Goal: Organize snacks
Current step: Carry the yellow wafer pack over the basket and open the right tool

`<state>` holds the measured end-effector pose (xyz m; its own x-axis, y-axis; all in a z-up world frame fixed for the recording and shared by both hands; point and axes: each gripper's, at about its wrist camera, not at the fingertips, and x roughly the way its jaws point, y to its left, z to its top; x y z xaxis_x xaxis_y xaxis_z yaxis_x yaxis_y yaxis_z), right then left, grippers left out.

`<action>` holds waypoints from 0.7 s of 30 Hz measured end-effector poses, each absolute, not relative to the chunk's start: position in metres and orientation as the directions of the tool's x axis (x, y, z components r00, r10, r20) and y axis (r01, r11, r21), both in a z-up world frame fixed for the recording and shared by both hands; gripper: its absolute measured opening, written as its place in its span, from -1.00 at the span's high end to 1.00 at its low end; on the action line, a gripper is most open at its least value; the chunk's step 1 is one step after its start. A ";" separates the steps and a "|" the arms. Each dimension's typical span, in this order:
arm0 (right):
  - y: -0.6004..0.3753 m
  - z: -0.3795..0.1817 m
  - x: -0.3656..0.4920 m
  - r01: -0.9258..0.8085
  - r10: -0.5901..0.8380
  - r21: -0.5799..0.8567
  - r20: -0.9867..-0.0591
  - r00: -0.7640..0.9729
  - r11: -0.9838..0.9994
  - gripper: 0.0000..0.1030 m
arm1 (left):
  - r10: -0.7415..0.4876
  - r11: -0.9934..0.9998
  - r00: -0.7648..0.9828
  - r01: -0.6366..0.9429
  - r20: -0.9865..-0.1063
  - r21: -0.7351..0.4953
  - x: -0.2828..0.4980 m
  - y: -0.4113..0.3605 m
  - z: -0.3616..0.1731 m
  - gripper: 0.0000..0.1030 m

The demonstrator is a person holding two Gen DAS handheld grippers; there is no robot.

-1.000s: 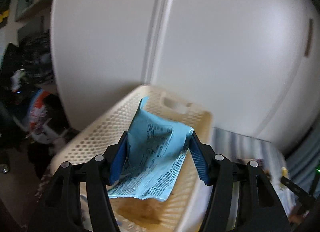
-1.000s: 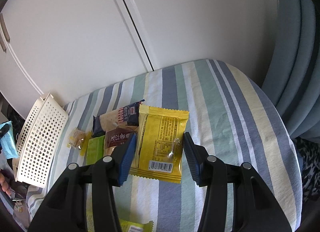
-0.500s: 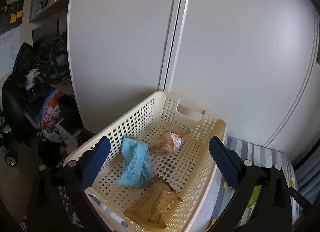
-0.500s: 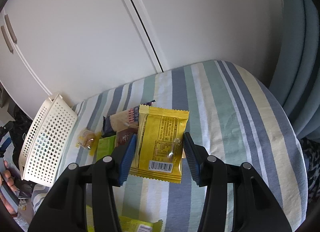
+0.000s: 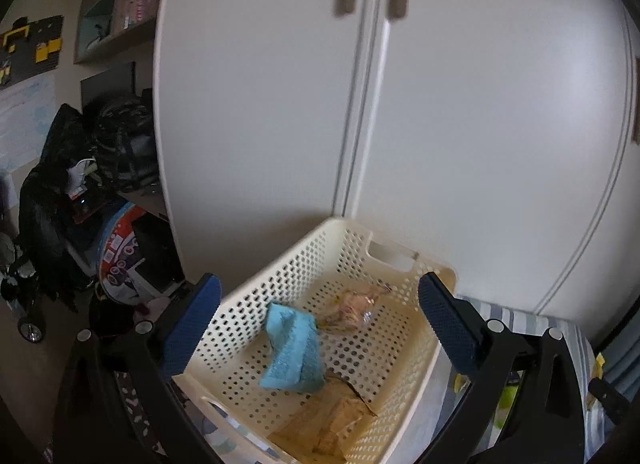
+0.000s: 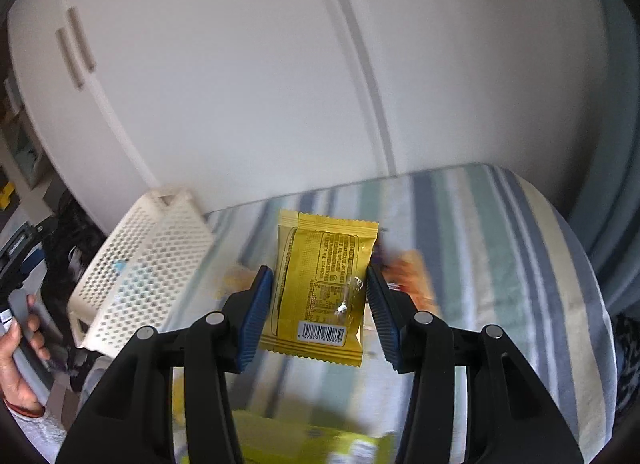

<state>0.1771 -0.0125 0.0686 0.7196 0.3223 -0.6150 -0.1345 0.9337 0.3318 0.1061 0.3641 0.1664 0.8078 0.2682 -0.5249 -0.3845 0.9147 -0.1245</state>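
A bed (image 6: 500,224) covered in a blue, green and cream striped sheet carries a cream perforated basket (image 6: 144,264) at its left end and several blurred snack packets (image 6: 412,276) near the middle.

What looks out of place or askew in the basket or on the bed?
Nothing looks spilled or damaged. The blue packet lies crumpled in the basket, and the right gripper holds the yellow packet straight.
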 end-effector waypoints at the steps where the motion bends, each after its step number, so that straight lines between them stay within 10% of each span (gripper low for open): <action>1: 0.000 0.074 0.180 -0.160 0.344 0.334 -0.616 0.709 0.929 0.06 | 0.259 0.914 0.812 -0.382 -0.523 -0.140 0.105 0.368 0.167 -0.95; 21: 0.255 0.093 0.209 -0.474 0.532 0.286 -0.652 0.540 0.832 -0.10 | 0.299 0.846 0.801 -0.474 -0.518 -0.244 0.085 0.419 0.168 -0.95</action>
